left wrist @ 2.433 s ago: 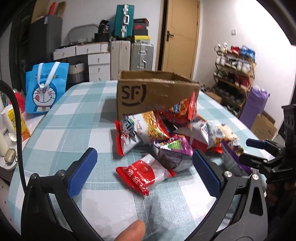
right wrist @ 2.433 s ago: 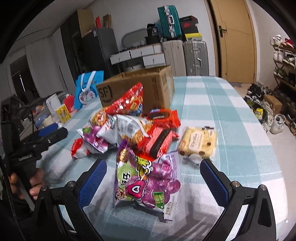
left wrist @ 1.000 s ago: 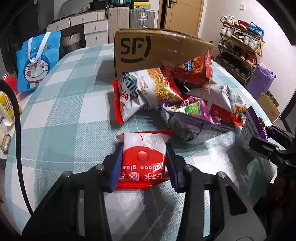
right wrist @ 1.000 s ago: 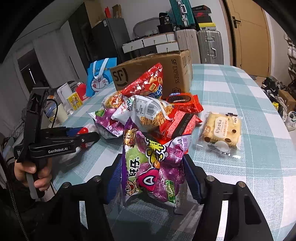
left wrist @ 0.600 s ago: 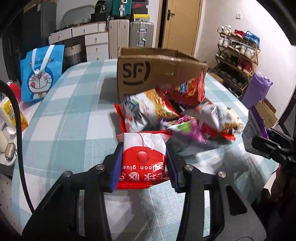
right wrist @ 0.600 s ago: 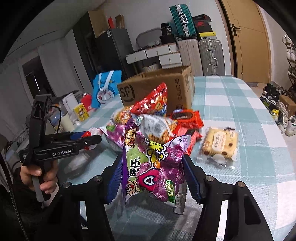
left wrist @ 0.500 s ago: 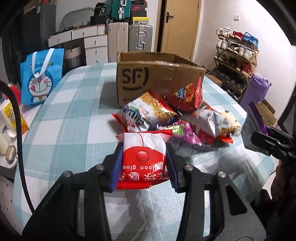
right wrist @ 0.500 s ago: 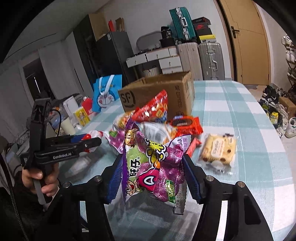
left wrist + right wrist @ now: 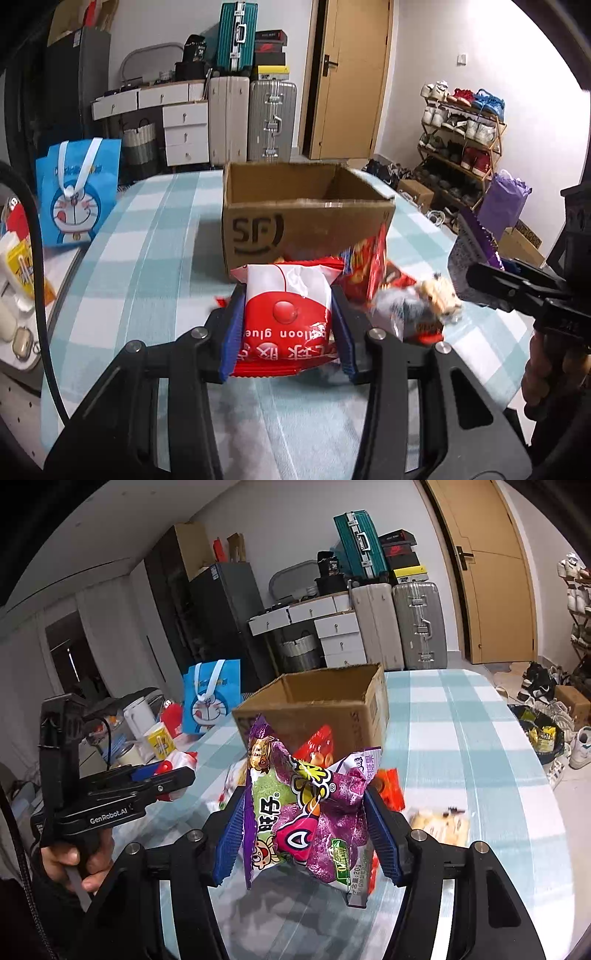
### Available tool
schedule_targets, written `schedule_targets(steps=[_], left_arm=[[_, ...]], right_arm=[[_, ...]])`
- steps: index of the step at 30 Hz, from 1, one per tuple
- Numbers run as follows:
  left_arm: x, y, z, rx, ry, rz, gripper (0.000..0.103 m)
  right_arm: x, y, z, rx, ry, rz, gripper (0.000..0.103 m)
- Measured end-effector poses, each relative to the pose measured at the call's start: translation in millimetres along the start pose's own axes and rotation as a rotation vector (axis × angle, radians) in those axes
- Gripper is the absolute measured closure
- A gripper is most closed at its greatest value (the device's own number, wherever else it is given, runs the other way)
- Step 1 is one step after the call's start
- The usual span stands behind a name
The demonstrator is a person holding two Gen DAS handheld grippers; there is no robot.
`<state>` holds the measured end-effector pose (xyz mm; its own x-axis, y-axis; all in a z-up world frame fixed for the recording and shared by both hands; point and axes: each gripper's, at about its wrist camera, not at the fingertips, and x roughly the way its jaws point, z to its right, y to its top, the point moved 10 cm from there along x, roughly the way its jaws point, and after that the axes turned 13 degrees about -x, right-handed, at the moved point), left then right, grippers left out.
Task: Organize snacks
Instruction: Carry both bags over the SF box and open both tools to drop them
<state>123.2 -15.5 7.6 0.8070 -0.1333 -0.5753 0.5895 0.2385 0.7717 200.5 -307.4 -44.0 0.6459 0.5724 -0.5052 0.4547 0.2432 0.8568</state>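
A blue cartoon-cat gift bag with white ribbon handles (image 9: pixel 79 192) stands at nine o'clock on the pale teal-and-white checked tablecloth (image 9: pixel 155 236). Beyond the table at twelve o'clock stand a cream hard-shell suitcase (image 9: pixel 228 120) and, just beside it, a ribbed silver suitcase (image 9: pixel 272 120), with a teal suitcase (image 9: pixel 236 37) stacked above. A white chest of drawers (image 9: pixel 184 134) sits at eleven o'clock, beside a woven grey basket (image 9: pixel 139 147). A tan wooden door (image 9: pixel 351 79) rises at one o'clock; a metal shoe rack full of sneakers (image 9: pixel 461 129) and a purple bag (image 9: pixel 504 208) fill three o'clock.
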Motion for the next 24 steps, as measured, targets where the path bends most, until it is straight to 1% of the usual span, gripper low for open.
schedule_targets(steps=[6, 12, 16, 18, 24], left_arm=[[4, 29, 11, 0.0, -0.014, 0.031, 0.063], [15, 55, 17, 0.004, -0.006, 0.054, 0.063], [27, 71, 20, -0.002, -0.01, 0.06, 0.063], [35, 78, 19, -0.004, 0.003, 0.061, 0.063], [61, 96, 20, -0.017, 0.004, 0.057, 0.063]], right_arm=[[6, 25, 9, -0.002, -0.002, 0.027, 0.04], [14, 51, 20, 0.003, -0.009, 0.048, 0.04], [21, 68, 23, -0.009, -0.006, 0.065, 0.04], [27, 74, 24, -0.014, -0.008, 0.064, 0.04], [46, 92, 28, -0.019, 0.005, 0.067, 0.04]])
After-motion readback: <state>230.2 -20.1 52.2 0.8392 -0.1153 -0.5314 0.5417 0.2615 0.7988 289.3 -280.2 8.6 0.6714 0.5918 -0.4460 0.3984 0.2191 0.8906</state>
